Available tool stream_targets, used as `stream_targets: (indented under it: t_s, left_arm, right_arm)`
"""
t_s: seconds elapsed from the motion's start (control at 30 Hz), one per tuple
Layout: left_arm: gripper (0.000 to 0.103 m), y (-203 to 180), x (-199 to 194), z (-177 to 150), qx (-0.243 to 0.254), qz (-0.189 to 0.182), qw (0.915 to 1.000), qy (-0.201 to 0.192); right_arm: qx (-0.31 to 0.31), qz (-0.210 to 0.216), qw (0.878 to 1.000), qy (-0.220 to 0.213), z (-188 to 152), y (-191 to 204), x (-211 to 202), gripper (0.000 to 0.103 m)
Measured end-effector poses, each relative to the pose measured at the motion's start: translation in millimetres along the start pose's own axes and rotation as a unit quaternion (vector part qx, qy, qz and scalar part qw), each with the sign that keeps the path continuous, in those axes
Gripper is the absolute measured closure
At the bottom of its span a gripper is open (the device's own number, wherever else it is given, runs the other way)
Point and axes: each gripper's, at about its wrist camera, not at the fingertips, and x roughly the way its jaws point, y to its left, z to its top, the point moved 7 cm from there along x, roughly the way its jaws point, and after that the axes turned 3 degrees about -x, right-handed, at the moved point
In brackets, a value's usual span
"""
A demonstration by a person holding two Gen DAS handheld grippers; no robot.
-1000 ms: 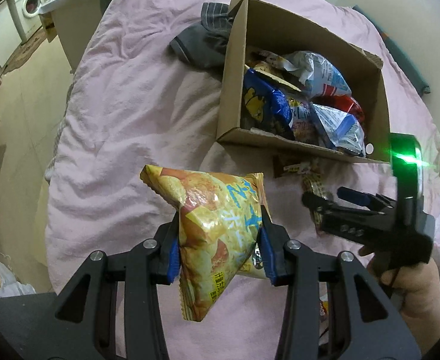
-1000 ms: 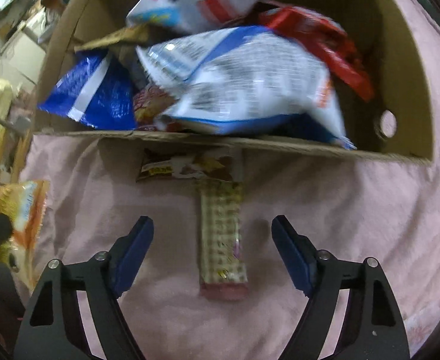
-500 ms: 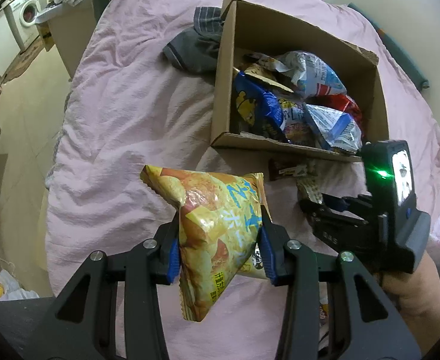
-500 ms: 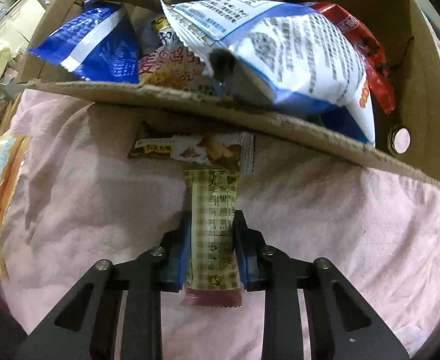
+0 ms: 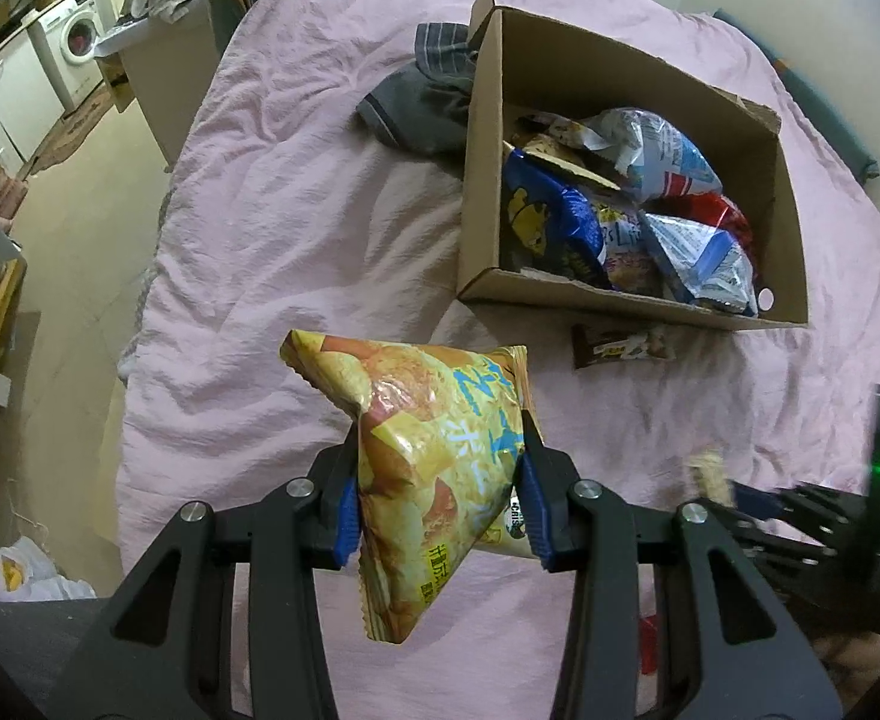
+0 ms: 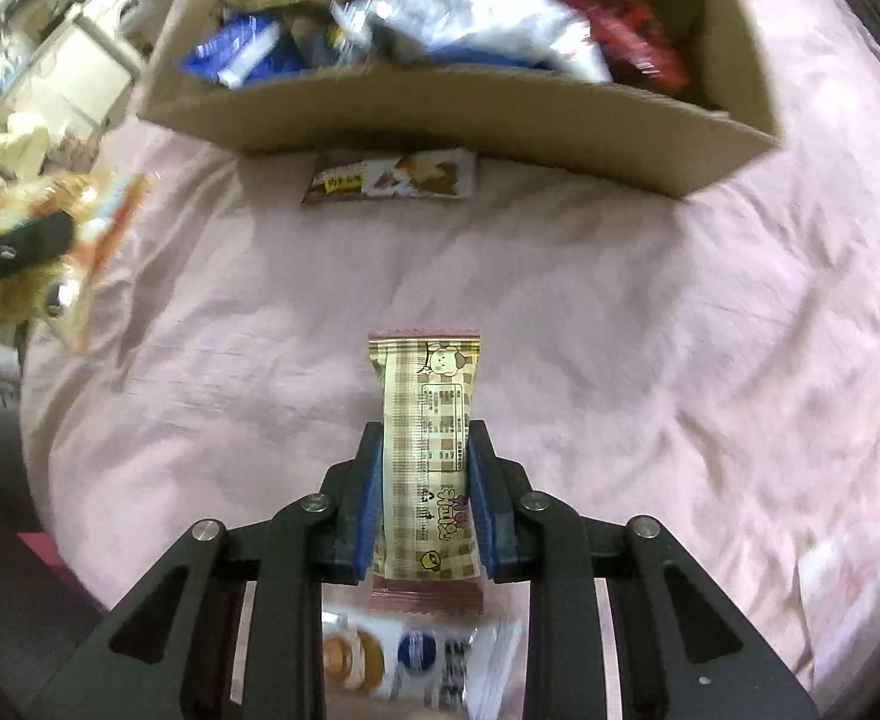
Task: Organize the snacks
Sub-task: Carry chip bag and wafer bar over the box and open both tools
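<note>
My left gripper [image 5: 437, 468] is shut on a yellow chip bag [image 5: 434, 450] and holds it above the pink bedspread [image 5: 296, 228]. My right gripper [image 6: 425, 480] is shut on a checked beige snack bar [image 6: 428, 450], lifted off the bedspread [image 6: 650, 330] and well back from the cardboard box [image 6: 470, 120]. The box [image 5: 638, 300] holds several snack bags. A brown snack bar [image 5: 620, 348] lies on the cloth just in front of the box, seen also in the right wrist view as the brown snack bar [image 6: 392, 177]. The right gripper body [image 5: 830, 510] shows at the lower right of the left wrist view.
A grey garment [image 5: 422, 96] lies beside the box's far left corner. Another snack packet [image 6: 416, 660] lies on the bed under my right gripper. The bed's left edge drops to the floor [image 5: 80, 228]; a washing machine [image 5: 74, 48] stands far left.
My right gripper closed on the checked snack bar, lifted it and pulled back from the box. The left gripper kept still with the chip bag.
</note>
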Motion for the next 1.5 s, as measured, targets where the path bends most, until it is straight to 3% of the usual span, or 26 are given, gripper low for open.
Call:
stream_targets:
  t_s: [0.17, 0.37, 0.6, 0.77, 1.0, 1.27, 1.5]
  left_arm:
    - [0.064, 11, -12, 2, -0.012, 0.008, 0.9996, -0.023]
    - [0.064, 22, -37, 19, -0.038, 0.007, 0.9976, -0.057]
    - [0.064, 0, -54, 53, 0.005, 0.008, 0.9948, -0.102]
    - [0.064, -18, -54, 87, 0.011, 0.000, 0.9934, -0.114]
    - [0.064, -46, -37, 121, 0.038, 0.003, 0.9917, -0.123]
    - [0.064, -70, -3, 155, 0.059, 0.020, 0.9904, -0.123]
    - [0.064, -87, 24, 170, 0.108, 0.061, 0.9817, -0.144]
  right_arm:
    - [0.050, 0.046, 0.995, -0.072, -18, -27, -55, 0.076]
    - [0.078, 0.085, 0.985, -0.131, -10, -32, -105, 0.076]
    - [0.074, 0.096, 0.976, -0.181, 30, -31, -128, 0.076]
    - [0.066, 0.086, 0.971, -0.211, 76, -29, -121, 0.076]
    - [0.085, 0.079, 0.972, -0.202, 128, -52, -107, 0.076]
    - [0.126, 0.074, 0.968, -0.202, 160, -86, -87, 0.076]
    - [0.145, 0.069, 0.969, -0.186, 175, -96, -66, 0.076]
